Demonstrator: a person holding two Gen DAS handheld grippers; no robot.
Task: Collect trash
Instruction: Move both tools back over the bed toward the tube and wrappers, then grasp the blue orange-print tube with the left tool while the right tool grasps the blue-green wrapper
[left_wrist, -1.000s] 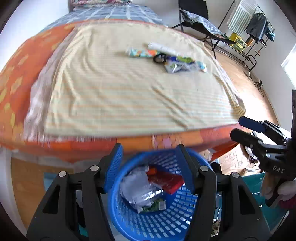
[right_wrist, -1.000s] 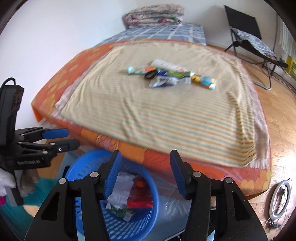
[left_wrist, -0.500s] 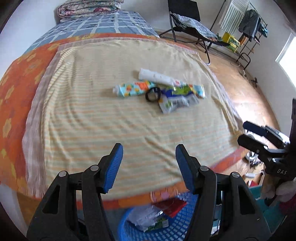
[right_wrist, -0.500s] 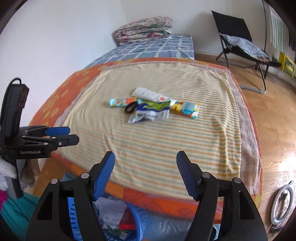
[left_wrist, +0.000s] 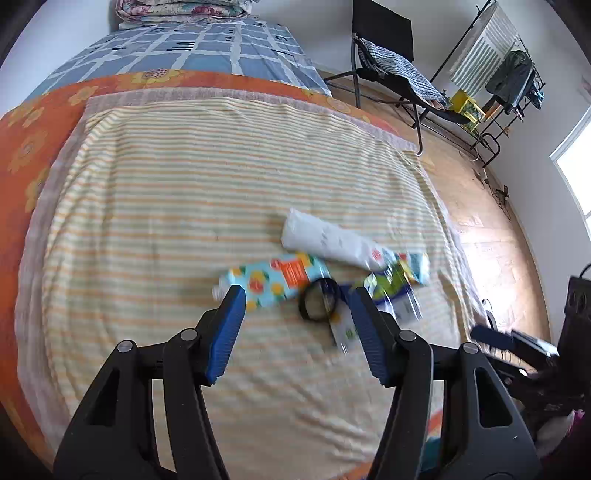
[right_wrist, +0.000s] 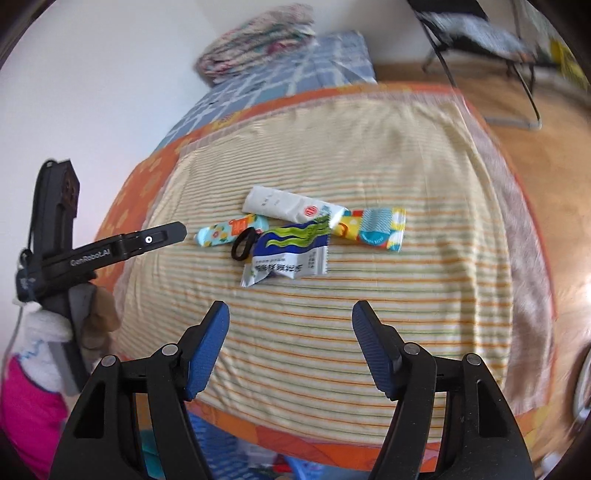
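Several wrappers lie in a cluster on the striped blanket (left_wrist: 184, 206): a white packet (left_wrist: 328, 242), a fruit-print wrapper (left_wrist: 277, 277), a black ring (left_wrist: 317, 299) and a blue-green wrapper (left_wrist: 391, 288). My left gripper (left_wrist: 297, 295) hovers open just short of the ring and fruit-print wrapper, nothing between its fingers. The right wrist view shows the same white packet (right_wrist: 280, 205), fruit-print wrapper (right_wrist: 229, 230), black ring (right_wrist: 243, 243), blue-green wrapper (right_wrist: 291, 254) and a yellow-blue wrapper (right_wrist: 373, 229). My right gripper (right_wrist: 291, 310) stands open and empty, nearer the bed's front edge.
A blue basket (right_wrist: 201, 428) peeks out below the bed's orange edge. The left gripper (right_wrist: 173, 230), held by a hand with a pink sleeve (right_wrist: 26, 406), shows at the left. A folded quilt (left_wrist: 184, 7), a black chair (left_wrist: 384, 48) and a drying rack (left_wrist: 509, 70) stand beyond the bed.
Both grippers have moved from above the blue basket forward over the bed towards the wrappers. The basket has dropped out of the left wrist view. Both stay open and empty.
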